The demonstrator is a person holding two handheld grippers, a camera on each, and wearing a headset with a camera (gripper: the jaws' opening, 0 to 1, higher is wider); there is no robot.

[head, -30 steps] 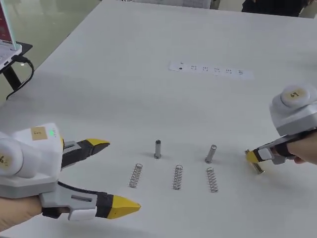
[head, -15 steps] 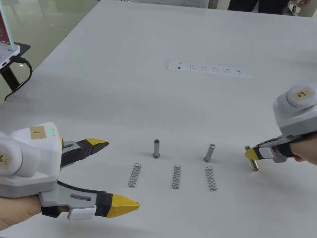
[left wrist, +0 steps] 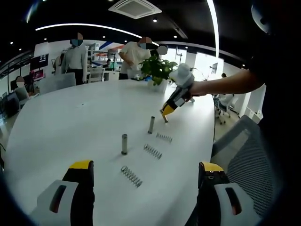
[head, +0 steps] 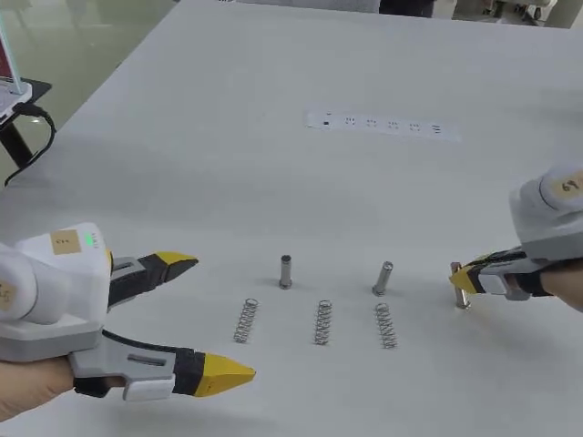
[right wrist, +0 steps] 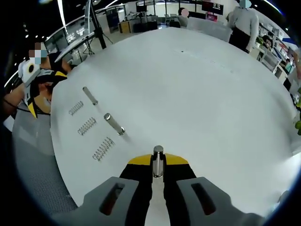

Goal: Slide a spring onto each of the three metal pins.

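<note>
The left gripper [head: 215, 319] hovers above the desk's [head: 228, 137] near edge, toward its left side, jaws wide apart and holding nothing. To its right, three springs lie in a row along that edge: the left spring [head: 246, 320], middle spring [head: 322, 322] and right spring [head: 386, 326]. Just behind them stand the first pin [head: 286, 271] and second pin [head: 383, 279]. Farther right, the right gripper [head: 466, 279] is clamped on the third pin [right wrist: 158, 156], held upright at the desk surface. A power strip [head: 381, 126] lies toward the far edge.
</note>
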